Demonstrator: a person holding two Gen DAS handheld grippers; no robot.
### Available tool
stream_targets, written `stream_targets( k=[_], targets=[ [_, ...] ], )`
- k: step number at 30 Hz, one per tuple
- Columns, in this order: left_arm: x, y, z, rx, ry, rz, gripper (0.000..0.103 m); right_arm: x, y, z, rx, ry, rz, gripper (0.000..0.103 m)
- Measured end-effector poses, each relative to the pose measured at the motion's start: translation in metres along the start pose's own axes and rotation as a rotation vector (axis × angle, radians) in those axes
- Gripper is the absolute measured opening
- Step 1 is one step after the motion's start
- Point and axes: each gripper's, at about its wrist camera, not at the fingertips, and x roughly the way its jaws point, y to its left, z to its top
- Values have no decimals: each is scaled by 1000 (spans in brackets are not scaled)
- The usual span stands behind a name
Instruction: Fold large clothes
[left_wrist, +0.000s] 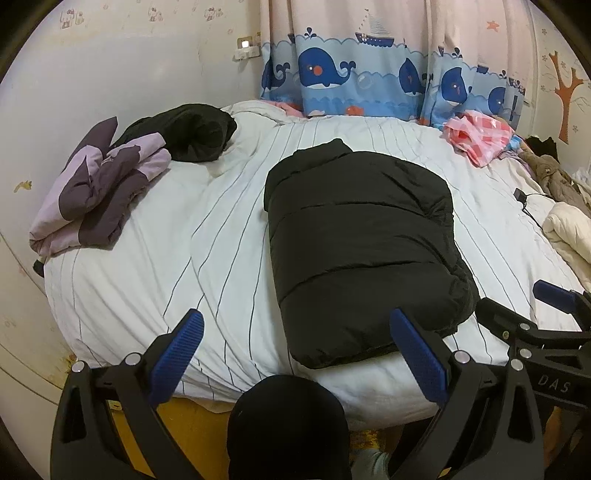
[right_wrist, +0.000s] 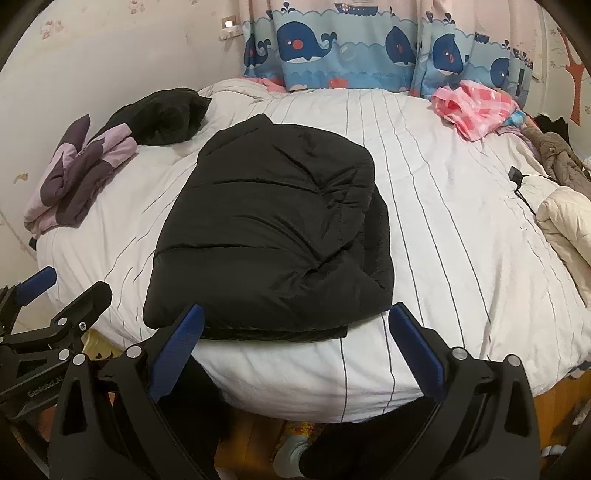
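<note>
We see a black puffer jacket (left_wrist: 362, 240) lying folded into a thick rectangular bundle on the bed (left_wrist: 166, 258), near its front edge and roughly in the middle of the white, thinly striped duvet.

Our left hand-held gripper (left_wrist: 295, 332) hovers at the front edge of the bed with its blue-padded fingers spread wide and nothing between them; its right pad sits just in front of the jacket's near corner. Our right hand-held gripper (right_wrist: 295, 325) is also spread wide and empty, its fingers framing the jacket's near hem from just in front of it, and we cannot tell whether the left fingertip touches the cloth.

In the left wrist view the body of the right tool carries the letters "DAS" (left_wrist: 554, 387). In the right wrist view the left tool bears a small printed word (right_wrist: 40, 389) that is too blurred for us to read with confidence.

At the bed's far left lie a purple and lilac garment (left_wrist: 99, 192) and, touching it, a crumpled black garment (left_wrist: 184, 133). A pink checked cloth (left_wrist: 480, 136) sits at the far right, with a cream quilted piece (left_wrist: 569, 236) on the right edge. Behind hangs a curtain (left_wrist: 369, 74) printed with blue whales and a sailing boat.
</note>
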Motion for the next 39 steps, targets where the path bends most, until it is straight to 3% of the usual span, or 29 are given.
stream_targets(
  k=[39],
  targets=[
    [-8,0,-8,-4,1,-6,97,-8,0,-7,-6,9,-5,97]
  ],
)
